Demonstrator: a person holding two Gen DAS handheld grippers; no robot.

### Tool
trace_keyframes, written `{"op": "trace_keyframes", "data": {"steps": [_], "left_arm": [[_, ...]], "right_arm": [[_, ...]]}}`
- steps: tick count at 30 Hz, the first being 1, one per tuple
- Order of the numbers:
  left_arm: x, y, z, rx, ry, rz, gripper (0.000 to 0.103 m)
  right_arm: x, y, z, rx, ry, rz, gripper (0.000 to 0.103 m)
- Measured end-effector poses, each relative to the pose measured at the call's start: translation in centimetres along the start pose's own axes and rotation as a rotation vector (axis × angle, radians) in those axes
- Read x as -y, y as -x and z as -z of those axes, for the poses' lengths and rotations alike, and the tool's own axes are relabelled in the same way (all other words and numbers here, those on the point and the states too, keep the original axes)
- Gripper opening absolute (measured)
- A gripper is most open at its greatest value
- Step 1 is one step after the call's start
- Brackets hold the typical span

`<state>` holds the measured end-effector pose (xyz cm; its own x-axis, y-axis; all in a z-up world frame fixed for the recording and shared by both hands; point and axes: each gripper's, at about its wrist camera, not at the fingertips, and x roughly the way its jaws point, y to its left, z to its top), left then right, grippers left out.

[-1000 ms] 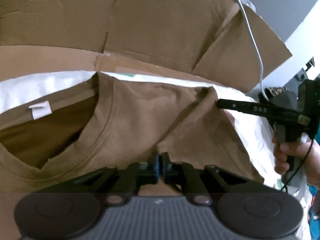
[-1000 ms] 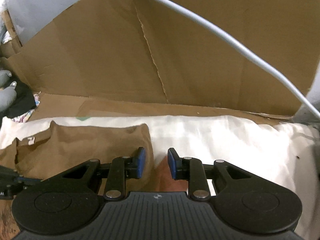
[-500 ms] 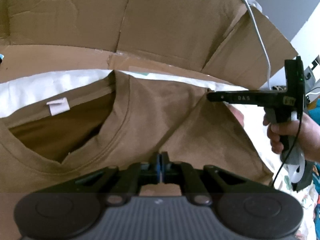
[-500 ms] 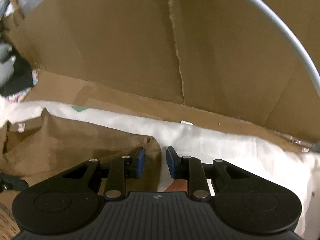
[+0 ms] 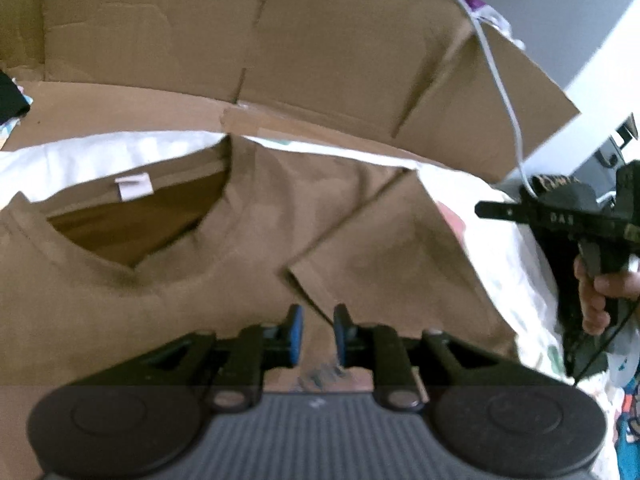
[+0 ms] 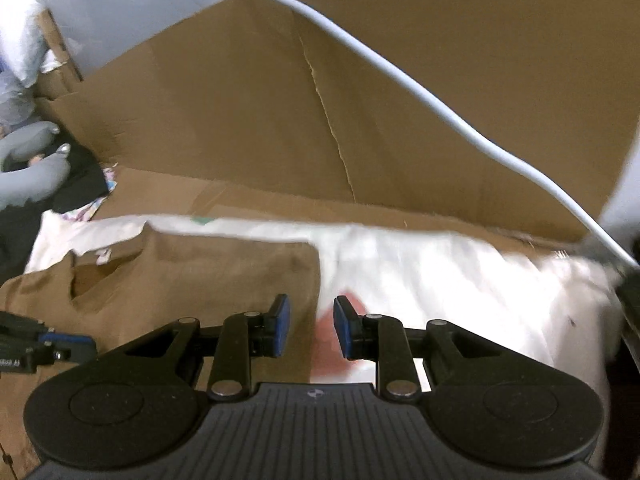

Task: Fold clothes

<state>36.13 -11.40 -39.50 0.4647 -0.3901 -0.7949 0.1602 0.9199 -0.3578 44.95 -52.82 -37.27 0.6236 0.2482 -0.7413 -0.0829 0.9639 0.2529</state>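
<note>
A brown T-shirt [image 5: 248, 264] lies front up on a white sheet [image 5: 100, 156], its neck opening and white label [image 5: 134, 190] towards the cardboard. Its right sleeve [image 5: 392, 252] is folded in over the chest. My left gripper [image 5: 318, 334] hovers just above the sleeve's hem with its jaws opening; the blue pads press on nothing. In the right wrist view my right gripper [image 6: 310, 328] stands open and holds nothing, over the shirt's folded edge [image 6: 312, 280] and the sheet [image 6: 440, 272]. A hand [image 5: 600, 292] holds it off to the right of the shirt.
Cardboard walls [image 6: 400, 100] rise behind the sheet, and cardboard flooring [image 5: 120, 108] lies in front of them. A white cable [image 6: 400, 80] hangs across the right. Dark clothes and a grey padded thing [image 6: 36, 172] lie at the far left. Colourful cloth [image 5: 624, 420] sits at the right edge.
My left gripper was shut on the sleeve hem; its jaws have parted, it has drawn back, and the sleeve lies flat. My right gripper has drawn away to the right of the shirt's shoulder.
</note>
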Motion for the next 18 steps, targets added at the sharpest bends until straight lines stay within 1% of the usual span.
{"op": "trace_keyframes", "data": {"steps": [2,5,8,9,11,13,16,18], "left_arm": [[1.3,0.8,0.9,0.007,0.013,0.022,0.021],[3.4,1.6,2.4,0.017,0.022,0.045,0.027],[5.6,2.0,3.7,0.024,-0.004,0.062,0.028],[6.3,2.1,4.1,0.026,-0.018,0.067,0.031],[7.3,2.2,4.3,0.029,-0.031,0.056,0.032],[8.0,2.3,4.5,0.044,-0.015,0.024,0.035],[9.3,2.0,5.0,0.027,-0.021,0.038,0.04],[10.1,1.5,5.6,0.025,-0.037,0.03,0.048]], "right_arm": [[0.2,1.4,1.7,0.002,-0.009,0.002,0.031],[0.4,3.2,4.4,0.014,-0.032,0.008,0.031],[0.6,4.5,6.8,0.028,-0.06,0.023,0.031],[0.5,4.9,7.4,0.033,-0.054,0.031,0.032],[0.2,5.9,8.6,0.041,-0.041,0.033,0.032],[0.2,6.9,9.3,0.046,-0.041,0.036,0.032],[0.3,8.0,10.1,0.057,-0.038,0.051,0.032],[0.5,8.4,10.6,0.059,-0.046,0.054,0.032]]}}
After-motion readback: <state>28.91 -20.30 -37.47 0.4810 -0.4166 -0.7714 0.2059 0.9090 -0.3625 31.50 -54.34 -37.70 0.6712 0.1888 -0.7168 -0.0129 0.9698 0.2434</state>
